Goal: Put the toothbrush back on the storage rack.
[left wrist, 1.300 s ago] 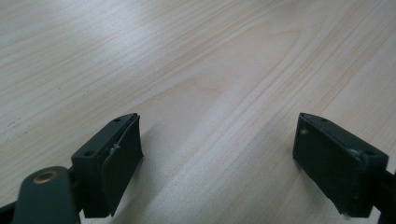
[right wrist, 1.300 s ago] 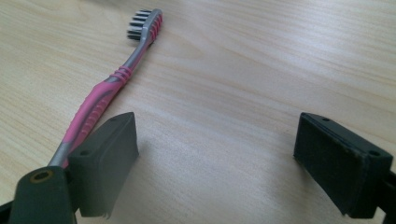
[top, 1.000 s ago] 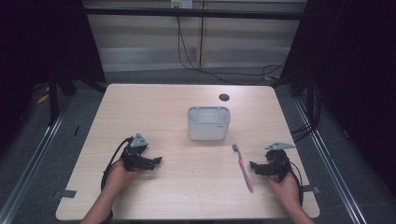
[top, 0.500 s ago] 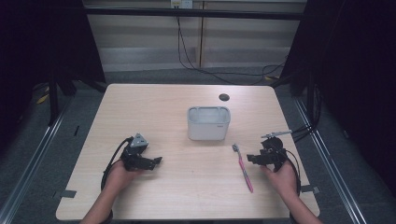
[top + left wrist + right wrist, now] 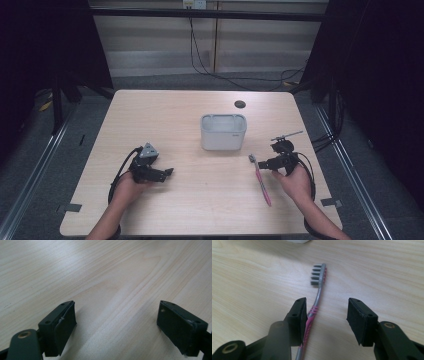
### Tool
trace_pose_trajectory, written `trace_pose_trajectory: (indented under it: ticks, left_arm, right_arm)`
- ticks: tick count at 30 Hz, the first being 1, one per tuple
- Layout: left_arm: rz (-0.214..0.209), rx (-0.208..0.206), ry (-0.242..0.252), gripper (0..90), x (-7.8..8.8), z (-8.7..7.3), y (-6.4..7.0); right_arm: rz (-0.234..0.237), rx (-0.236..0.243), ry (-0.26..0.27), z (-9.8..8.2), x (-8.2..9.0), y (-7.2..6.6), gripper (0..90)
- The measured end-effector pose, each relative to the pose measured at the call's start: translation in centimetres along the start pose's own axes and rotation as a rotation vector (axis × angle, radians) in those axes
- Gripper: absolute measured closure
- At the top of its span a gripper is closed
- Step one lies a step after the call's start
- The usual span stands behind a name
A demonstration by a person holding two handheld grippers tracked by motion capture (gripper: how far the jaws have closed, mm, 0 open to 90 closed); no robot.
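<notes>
Plainly, toothbrush (image 5: 318, 298): a slim plastic brush, likely light and stiff, lying flat on the tabletop (image 5: 200, 200), so little of it stands clear for a grip.
Grip: the pink ribbed neck looks the best place to take it; the smooth grey stem may slip, and the bristles are soft.
Place: the toothbrush lies just beside the white tub (image 5: 223, 131), off the tub's near right corner, head toward the tub and handle running away from it.
Right gripper (image 5: 325, 315): fingers spread and low over the brush neck; the neck runs close along the inner face of the one at the left of its own view, well off the other.
Left gripper (image 5: 116, 322): fingers spread wide over bare tabletop, well apart from the toothbrush.
</notes>
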State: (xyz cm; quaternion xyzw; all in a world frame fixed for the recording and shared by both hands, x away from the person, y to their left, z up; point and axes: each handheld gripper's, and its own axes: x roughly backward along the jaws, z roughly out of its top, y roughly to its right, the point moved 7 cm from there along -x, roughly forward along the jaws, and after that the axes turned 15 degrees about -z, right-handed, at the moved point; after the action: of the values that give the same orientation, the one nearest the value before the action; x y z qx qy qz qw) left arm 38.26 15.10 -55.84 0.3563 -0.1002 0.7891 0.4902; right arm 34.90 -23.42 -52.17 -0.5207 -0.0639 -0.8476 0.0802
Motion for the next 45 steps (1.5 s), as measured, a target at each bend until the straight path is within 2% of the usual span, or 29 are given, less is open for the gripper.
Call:
trace_pose_trajectory:
  ticks: [11, 18, 24, 32, 38, 39, 45]
  left_arm:
    - [-0.001, -0.001, 0.0, 15.1, 0.0, 0.0, 0.0]
    - [-0.001, -0.001, -0.002, 15.1, 0.0, 0.0, 0.0]
    - [-0.001, -0.001, -0.001, 15.0, 0.0, 0.0, 0.0]
    - [-0.001, -0.001, -0.002, 15.0, 0.0, 0.0, 0.0]
    - [-0.001, -0.001, -0.001, 15.0, 0.0, 0.0, 0.0]
    - [-0.001, -0.001, -0.002, 15.0, 0.0, 0.0, 0.0]
    - [0.0, -0.004, 0.0, 15.0, 0.0, 0.0, 0.0]
  right_arm:
    - [-0.003, 0.02, -0.033, 0.9, -0.5, -0.8, 54.9]
    - [-0.009, 0.028, -0.056, 0.8, -1.0, -1.0, 58.4]
    - [-0.007, 0.043, -0.073, 0.8, -1.6, -1.5, 65.5]
    - [-0.014, 0.047, -0.086, 0.8, -2.2, -2.0, 67.1]
    - [-0.036, 0.069, -0.074, 0.8, -2.4, -2.2, 72.1]
    - [-0.056, 0.077, -0.08, 0.7, -2.4, -2.2, 76.7]
    - [-0.086, 0.086, -0.084, 0.6, -2.4, -2.2, 83.7]
